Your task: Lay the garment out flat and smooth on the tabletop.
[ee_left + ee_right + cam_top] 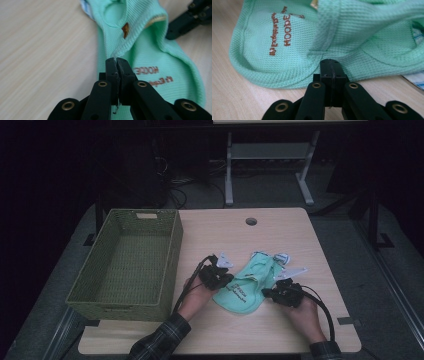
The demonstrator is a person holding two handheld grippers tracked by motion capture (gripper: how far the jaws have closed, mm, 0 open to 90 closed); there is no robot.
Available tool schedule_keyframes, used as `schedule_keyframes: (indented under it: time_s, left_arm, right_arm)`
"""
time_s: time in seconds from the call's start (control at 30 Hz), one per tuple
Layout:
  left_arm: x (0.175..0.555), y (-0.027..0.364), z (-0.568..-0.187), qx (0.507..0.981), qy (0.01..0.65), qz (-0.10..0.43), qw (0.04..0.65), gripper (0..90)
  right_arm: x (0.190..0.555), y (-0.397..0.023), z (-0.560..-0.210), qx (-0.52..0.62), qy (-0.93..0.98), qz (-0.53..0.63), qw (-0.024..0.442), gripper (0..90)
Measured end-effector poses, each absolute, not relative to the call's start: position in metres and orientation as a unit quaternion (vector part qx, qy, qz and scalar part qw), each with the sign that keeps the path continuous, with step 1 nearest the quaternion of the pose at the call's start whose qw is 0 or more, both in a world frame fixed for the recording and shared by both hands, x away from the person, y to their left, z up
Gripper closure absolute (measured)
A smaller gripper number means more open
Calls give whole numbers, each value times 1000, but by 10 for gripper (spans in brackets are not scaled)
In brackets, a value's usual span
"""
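Slippage threatens — both grippers, left [116, 60] and right [330, 61], clench only thin hems of the mint-green garment [245, 287], which could tug free when lifted.

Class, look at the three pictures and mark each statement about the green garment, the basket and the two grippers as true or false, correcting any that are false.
1. The mint-green garment lies on the wooden table. True.
2. The woven green basket holds the garment. False: the garment lies on the table to its right.
3. The left gripper has its fingers shut on the garment's edge. True.
4. The right gripper stands wide open. False: its fingers are shut at the garment's hem.
5. The garment carries brown lettering. True.
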State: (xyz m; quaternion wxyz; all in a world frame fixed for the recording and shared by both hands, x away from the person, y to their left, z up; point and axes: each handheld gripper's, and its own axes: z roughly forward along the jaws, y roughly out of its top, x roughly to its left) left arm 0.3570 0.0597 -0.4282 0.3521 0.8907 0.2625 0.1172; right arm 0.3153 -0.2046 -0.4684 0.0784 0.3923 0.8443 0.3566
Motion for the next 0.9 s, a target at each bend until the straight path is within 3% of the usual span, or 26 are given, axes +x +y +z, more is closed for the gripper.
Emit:
schedule_keyframes:
  time_s: [0.3, 0.4, 0.5, 0.6, 0.77, 0.9]
  left_arm:
    - [369, 78, -443, 885, 327, 133, 304, 862]
    - [370, 82, -442, 878, 333, 133, 317, 759]
    - [370, 83, -434, 874, 323, 129, 339, 738]
    - [373, 80, -427, 875, 306, 119, 355, 763]
    - [386, 69, -429, 884, 286, 98, 357, 881]
    - [397, 60, -436, 893, 272, 88, 347, 894]
  right_arm:
    - [316, -207, -468, 390, 846, 355, 77, 898]
    - [316, -207, -468, 391, 845, 356, 76, 898]
    - [315, -206, -467, 391, 848, 350, 79, 898]
    - [312, -206, -463, 384, 850, 351, 83, 898]
    - [305, -203, -457, 382, 847, 361, 84, 898]
    - [298, -197, -462, 376, 851, 357, 81, 898]
